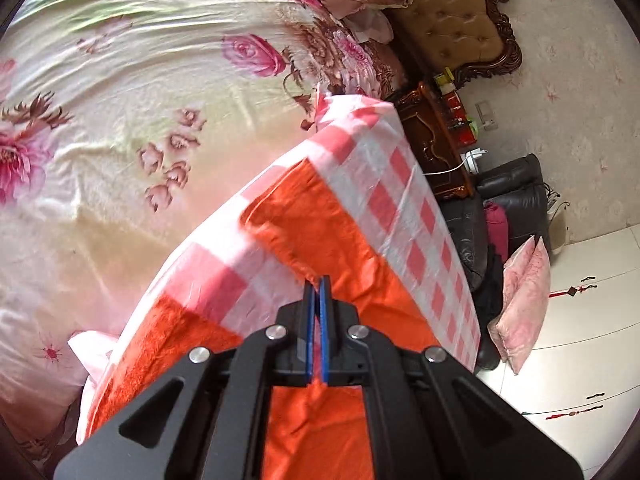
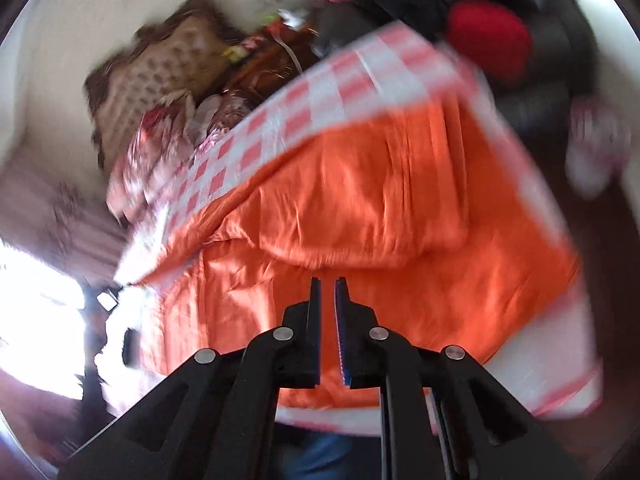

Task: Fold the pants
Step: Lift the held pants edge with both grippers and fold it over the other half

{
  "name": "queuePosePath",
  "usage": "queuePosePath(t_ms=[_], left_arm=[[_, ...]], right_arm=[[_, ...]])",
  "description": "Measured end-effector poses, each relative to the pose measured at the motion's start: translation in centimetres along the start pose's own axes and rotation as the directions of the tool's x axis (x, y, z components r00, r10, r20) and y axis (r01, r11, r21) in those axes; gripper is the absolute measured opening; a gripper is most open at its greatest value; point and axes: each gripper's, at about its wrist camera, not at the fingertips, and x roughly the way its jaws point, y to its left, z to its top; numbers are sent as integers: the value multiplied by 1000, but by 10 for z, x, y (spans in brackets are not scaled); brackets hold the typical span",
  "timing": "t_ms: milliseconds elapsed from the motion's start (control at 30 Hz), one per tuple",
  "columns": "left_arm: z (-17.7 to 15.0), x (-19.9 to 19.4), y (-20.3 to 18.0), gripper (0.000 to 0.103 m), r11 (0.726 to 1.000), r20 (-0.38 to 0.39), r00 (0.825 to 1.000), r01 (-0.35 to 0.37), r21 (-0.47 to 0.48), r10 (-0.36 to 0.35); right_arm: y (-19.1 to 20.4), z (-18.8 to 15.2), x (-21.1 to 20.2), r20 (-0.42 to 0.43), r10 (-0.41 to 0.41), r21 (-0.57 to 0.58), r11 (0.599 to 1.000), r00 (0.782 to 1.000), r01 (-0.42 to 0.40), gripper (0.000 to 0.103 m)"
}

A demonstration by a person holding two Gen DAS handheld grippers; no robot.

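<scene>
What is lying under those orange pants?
The orange pants lie on a pink-and-white checked cloth, which shows around their edges. Whatever that cloth covers, probably a table, is hidden.

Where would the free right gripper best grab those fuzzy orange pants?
Probably the rounded folded edge of the fuzzy orange pants, just ahead of the right gripper, approached straight on. That raised lip gives its slightly parted fingers something to pinch.

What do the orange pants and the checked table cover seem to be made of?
The orange pants look like a soft, fuzzy fabric, maybe fleece: matte, with a napped surface. The checked cover looks like thin plastic sheet: faint sheen and sharp creases, though this is uncertain.
</scene>
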Motion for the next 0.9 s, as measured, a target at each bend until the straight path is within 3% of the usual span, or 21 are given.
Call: queuePosePath(t_ms=[133,200,267,300,333,400,500,633,800,867,900], left_arm=[[-6,9,-4,2,1000,-21,1000,2,14,-2],[-8,10,-9,2,1000,-26,1000,8,24,-7],[-9,10,-13,2,999,-23,1000,17,35,-16],[-9,10,-15,2,999,-23,1000,21,39,-20],[-10,10,-16,2,999,-24,999,24,40,-23],[-9,11,-18,2,999,-25,999,26,45,-25],[-7,9,-21,2,998,-18,999,30,52,-29],[-6,9,-21,2,998,-15,999,38,57,-37],[-6,11,-14,2,998,-28,999,36,57,-34],[-4,12,-8,2,998,-30,999,38,43,-37],[-3,13,-7,2,999,-31,999,39,36,-37]], right_arm=[[-14,1,17,33,80,177,981,996,-85,14],[-11,7,24,62,80,208,974,995,-91,15],[-8,15,30,76,35,218,975,996,-51,24],[-11,17,35,80,6,257,966,997,-26,38],[-15,18,38,82,-5,291,956,997,-19,64],[-17,19,37,109,-25,328,945,994,-12,86],[-20,19,39,119,-67,351,936,991,21,85],[-25,22,47,141,-107,373,927,984,47,73],[-23,26,58,152,-163,377,921,975,95,68],[-23,27,58,173,-188,380,918,967,111,54],[-23,29,58,183,-204,387,914,962,120,29]])
